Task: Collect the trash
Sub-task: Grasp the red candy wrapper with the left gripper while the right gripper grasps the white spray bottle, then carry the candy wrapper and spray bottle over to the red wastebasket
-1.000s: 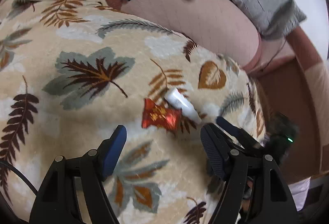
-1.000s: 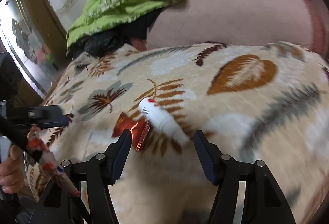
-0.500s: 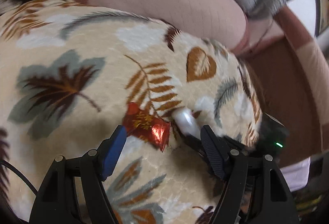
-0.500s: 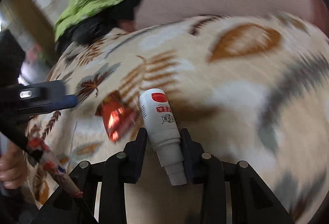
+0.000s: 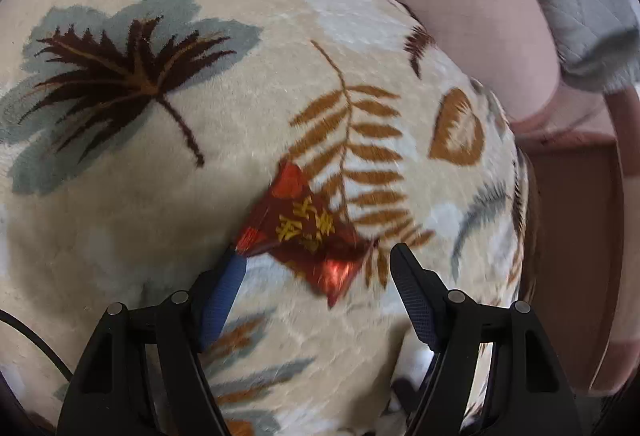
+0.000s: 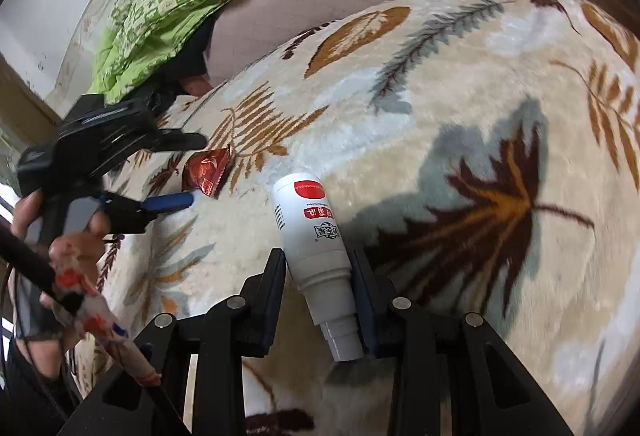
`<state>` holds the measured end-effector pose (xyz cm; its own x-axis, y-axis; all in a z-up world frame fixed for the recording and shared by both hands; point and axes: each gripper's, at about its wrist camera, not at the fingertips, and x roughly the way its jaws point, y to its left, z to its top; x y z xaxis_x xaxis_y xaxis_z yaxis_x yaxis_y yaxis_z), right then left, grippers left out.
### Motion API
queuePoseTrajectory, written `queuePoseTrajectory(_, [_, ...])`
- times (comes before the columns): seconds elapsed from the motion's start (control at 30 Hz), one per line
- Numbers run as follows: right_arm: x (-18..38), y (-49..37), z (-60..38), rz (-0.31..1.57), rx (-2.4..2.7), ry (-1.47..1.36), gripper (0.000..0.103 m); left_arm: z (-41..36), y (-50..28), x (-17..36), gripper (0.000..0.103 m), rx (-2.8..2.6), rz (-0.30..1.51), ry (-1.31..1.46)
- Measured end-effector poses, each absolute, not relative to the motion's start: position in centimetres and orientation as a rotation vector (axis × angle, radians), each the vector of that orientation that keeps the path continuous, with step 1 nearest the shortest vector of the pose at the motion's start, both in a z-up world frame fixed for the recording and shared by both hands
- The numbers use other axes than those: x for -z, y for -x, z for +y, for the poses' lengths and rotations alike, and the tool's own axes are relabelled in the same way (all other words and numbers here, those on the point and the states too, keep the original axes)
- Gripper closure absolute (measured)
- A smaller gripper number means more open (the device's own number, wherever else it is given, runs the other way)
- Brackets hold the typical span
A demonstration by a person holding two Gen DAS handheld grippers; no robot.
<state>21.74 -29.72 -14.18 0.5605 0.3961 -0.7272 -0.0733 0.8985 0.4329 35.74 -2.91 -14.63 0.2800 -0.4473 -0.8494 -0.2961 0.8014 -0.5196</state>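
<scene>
Red foil wrapper [image 5: 304,232] now sits between the left gripper [image 5: 316,268]'s wide-apart jaws on the leaf-print blanket [image 5: 140,176]; right gripper [image 6: 320,268] has lifted the white bottle [image 6: 312,232], jaws clamped on it.

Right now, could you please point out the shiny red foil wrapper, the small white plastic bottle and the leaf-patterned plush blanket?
Shiny red foil wrapper [image 5: 308,232]: left wrist view, its printed middle.
Small white plastic bottle [image 6: 310,226]: right wrist view, its labelled body.
Leaf-patterned plush blanket [image 6: 460,96]: right wrist view, a bare cream patch.
</scene>
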Motion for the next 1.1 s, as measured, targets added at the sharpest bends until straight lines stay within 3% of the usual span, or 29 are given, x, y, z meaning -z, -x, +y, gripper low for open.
queuePoseTrajectory(0.13, [14.5, -20.8, -29.8, 0.930, -0.281, -0.417, 0.067, -2.7, -36.2, 14.7, 0.030, 0.010, 1.300, 0.754])
queuePoseTrajectory(0.3, [14.3, -19.6, -29.8, 0.923, -0.257, -0.413, 0.067, -4.1, -35.6, 14.3, 0.064, -0.069, 1.291, 0.593])
queuePoseTrajectory(0.4, [14.0, -18.9, -29.8, 0.920, -0.233, -0.406, 0.067, -4.0, -35.1, 14.1, 0.073, -0.056, 1.294, 0.570])
queuePoseTrajectory(0.77, [13.3, -17.0, -30.8, 0.876, -0.167, -0.437, 0.068, -2.5, -32.6, 13.3, 0.077, 0.043, 1.314, 0.619])
queuePoseTrajectory(1.1, [6.3, -6.9, -32.9, 0.700, -0.101, -0.464, 0.068, -5.4, -20.6, 4.9, 0.077, 0.278, 1.170, 0.559])
